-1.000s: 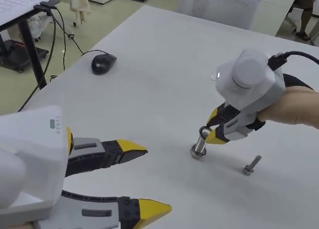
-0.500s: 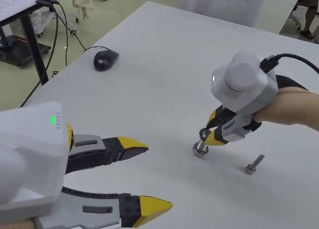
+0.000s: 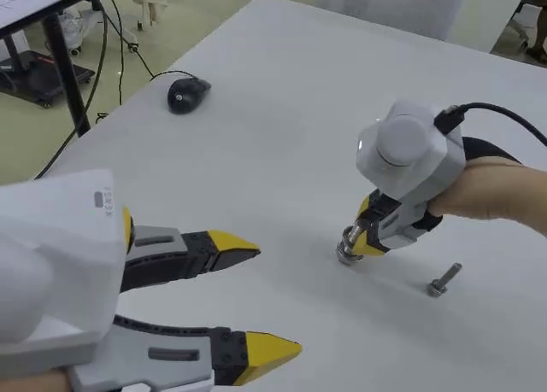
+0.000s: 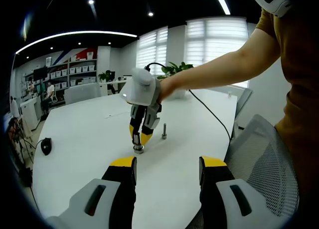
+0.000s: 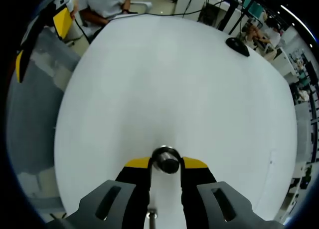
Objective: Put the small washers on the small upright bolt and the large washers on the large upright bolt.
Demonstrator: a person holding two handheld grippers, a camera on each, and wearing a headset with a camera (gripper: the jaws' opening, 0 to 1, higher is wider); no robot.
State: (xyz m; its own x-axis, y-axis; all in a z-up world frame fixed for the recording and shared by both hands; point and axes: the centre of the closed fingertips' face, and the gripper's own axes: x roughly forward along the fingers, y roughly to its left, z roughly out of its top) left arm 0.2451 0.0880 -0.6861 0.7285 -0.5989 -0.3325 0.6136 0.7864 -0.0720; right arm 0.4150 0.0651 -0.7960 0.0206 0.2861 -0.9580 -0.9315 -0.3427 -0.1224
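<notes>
The large upright bolt [image 3: 347, 252] stands on the white table [image 3: 282, 136], with stacked washers at its base. My right gripper [image 3: 357, 242] points down over it. In the right gripper view a large washer [image 5: 166, 153] rings the bolt's top [image 5: 168, 163], and the right gripper [image 5: 166, 164] is shut on that washer. The small upright bolt [image 3: 444, 279] stands just right of it, also in the left gripper view [image 4: 163, 130]. My left gripper [image 3: 278, 302] hovers open and empty at the near left, facing the right gripper [image 4: 139, 136] and the large bolt [image 4: 138, 148].
A black computer mouse [image 3: 188, 93] lies at the table's far left edge, its cable running to a desk. A mesh chair [image 4: 264, 154] stands beside the table. A person's arm [image 3: 500, 191] reaches in from the right.
My right gripper has sunk lower, bringing the washer from above the large bolt down onto its top. The left gripper stays put; the head camera has shifted a little.
</notes>
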